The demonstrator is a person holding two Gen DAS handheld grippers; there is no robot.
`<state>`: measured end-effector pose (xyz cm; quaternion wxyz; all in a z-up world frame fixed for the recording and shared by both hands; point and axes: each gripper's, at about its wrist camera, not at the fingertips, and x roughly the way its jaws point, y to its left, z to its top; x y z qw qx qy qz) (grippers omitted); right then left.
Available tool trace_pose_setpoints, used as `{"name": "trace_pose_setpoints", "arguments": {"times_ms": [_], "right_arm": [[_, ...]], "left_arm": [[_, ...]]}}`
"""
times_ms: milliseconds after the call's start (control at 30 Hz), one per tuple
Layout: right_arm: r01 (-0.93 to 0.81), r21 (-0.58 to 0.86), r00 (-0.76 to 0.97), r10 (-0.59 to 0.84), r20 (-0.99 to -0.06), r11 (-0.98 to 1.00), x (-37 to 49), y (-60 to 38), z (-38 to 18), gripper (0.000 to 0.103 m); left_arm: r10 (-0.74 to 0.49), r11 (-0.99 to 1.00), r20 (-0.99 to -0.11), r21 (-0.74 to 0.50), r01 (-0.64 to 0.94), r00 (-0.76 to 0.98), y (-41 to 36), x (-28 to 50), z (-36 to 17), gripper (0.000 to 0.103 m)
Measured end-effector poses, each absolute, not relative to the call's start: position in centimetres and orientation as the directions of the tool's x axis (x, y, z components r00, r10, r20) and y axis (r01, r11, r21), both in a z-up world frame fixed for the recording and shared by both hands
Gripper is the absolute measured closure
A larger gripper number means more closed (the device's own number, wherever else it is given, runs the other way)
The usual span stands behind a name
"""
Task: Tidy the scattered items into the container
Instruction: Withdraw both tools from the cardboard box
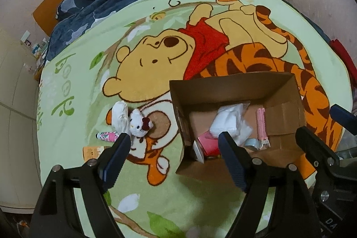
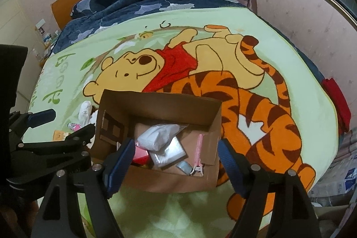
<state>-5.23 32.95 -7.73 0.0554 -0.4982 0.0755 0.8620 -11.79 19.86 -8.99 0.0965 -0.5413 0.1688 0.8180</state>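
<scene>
Left gripper (image 1: 174,144): black arms, blue ribbed pads, jaws spread, empty.
Right gripper (image 2: 176,150): same build, jaws wide, nothing held.
Box (image 2: 160,102): brown cardboard, open top, on fleece blanket (image 2: 290,73); holds white bag (image 2: 160,135), pink comb (image 2: 198,148).
Outside box: white plush cat (image 1: 139,123), floral tube (image 1: 107,135), on blanket left of box.

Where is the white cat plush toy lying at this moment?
In the left wrist view, the cat plush toy lies on the blanket, left of the cardboard box, touching a white pouch.
</scene>
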Motion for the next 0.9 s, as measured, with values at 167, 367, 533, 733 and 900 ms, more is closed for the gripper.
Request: {"name": "trace_pose_setpoints", "arguments": {"times_ms": [167, 367, 533, 733, 900], "right_arm": [[-0.153, 0.074, -0.509, 0.015, -0.861, -0.985, -4.1, 31.9, -6.9, 0.024], [-0.141, 0.072, -0.516, 0.011, -0.857, -0.987, -2.8, 30.8, -5.9, 0.024], [-0.149, 0.069, -0.523, 0.020, -0.852, -0.986, -1.8, 30.1, -5.3, 0.024], [-0.132, 0.059, -0.527, 0.020, -0.850, -0.990, -1.1, 29.4, -4.8, 0.024], [-0.129, 0.054, -0.538, 0.024, -0.843, -0.990, -0.6, 29.4, -4.1, 0.024]], "left_arm": [[-0.017, -0.930, -0.915, 0.163, -0.330, -0.403, 18.8, -10.4, -8.1, 0.021], [-0.005, -0.932, -0.908, 0.156, -0.326, -0.419, 17.7, -8.9, -7.0, 0.021], [0.005, -0.931, -0.900, 0.155, -0.331, -0.436, 17.1, -7.9, -6.2, 0.021], [0.011, -0.934, -0.891, 0.154, -0.323, -0.454, 16.7, -7.2, -5.2, 0.021], [0.015, -0.933, -0.881, 0.157, -0.323, -0.472, 16.7, -6.6, -4.4, 0.021]]}}
